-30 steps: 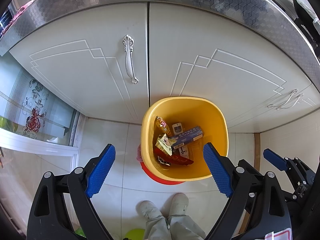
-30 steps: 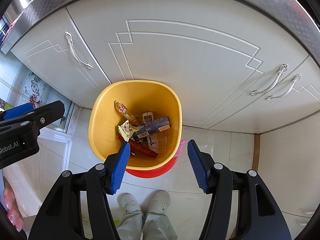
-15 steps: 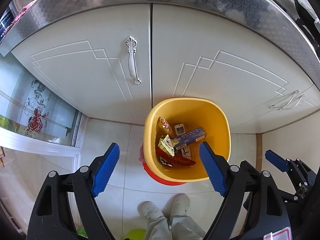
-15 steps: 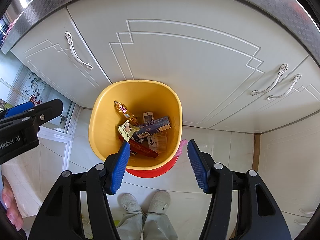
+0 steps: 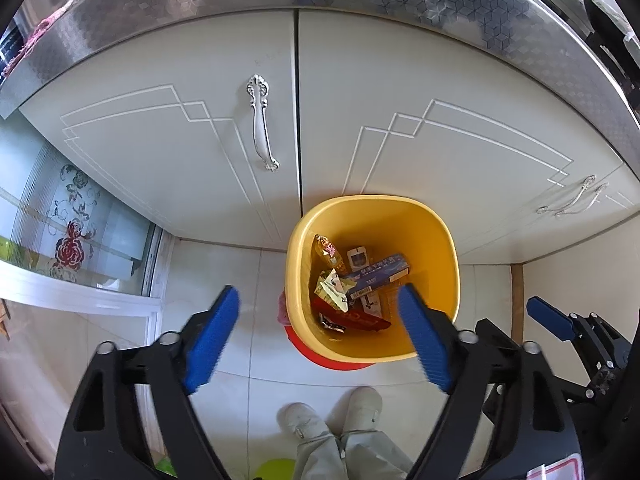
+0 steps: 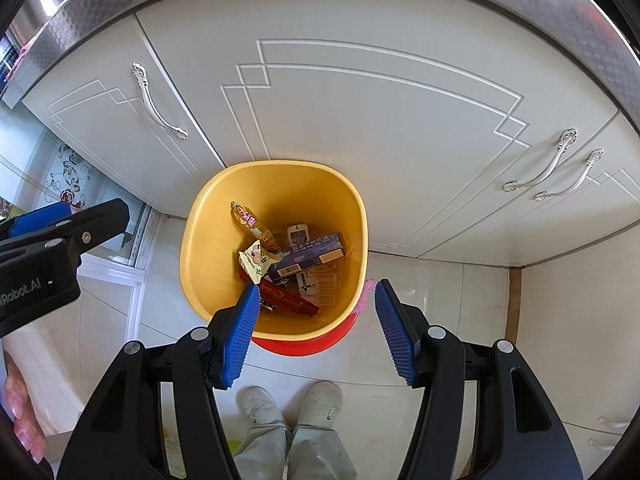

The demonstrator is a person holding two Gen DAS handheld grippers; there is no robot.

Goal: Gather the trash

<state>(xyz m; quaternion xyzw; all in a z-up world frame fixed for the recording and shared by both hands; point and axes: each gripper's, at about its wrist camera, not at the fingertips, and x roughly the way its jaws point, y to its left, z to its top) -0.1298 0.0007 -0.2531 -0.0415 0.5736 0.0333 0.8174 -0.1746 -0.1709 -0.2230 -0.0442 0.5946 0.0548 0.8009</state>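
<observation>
A yellow trash bin (image 5: 436, 236) stands on the tiled floor against white cabinets; it also shows in the right wrist view (image 6: 208, 240). Inside lie a blue box (image 5: 378, 274) (image 6: 310, 254), a sausage snack (image 5: 326, 250) (image 6: 254, 222), a cream wrapper (image 5: 332, 290) (image 6: 256, 260), a red wrapper (image 5: 364, 322) (image 6: 290, 300) and a small white packet (image 6: 299, 234). My left gripper (image 5: 320, 340) is open and empty, held above the bin's near left side. My right gripper (image 6: 316, 328) is open and empty above the bin's near rim.
A red object (image 6: 304, 342) and a pink tuft (image 6: 366, 294) sit beneath the bin's near side. White cabinet doors with silver handles (image 5: 262, 124) (image 6: 540, 172) rise behind the bin. A patterned glass sliding door (image 5: 68, 240) is on the left. The person's slippered feet (image 6: 292, 400) stand below.
The left gripper has shifted left and its view has risen, so the bin sits further right and lower. The right gripper has not moved. Both stay open.
</observation>
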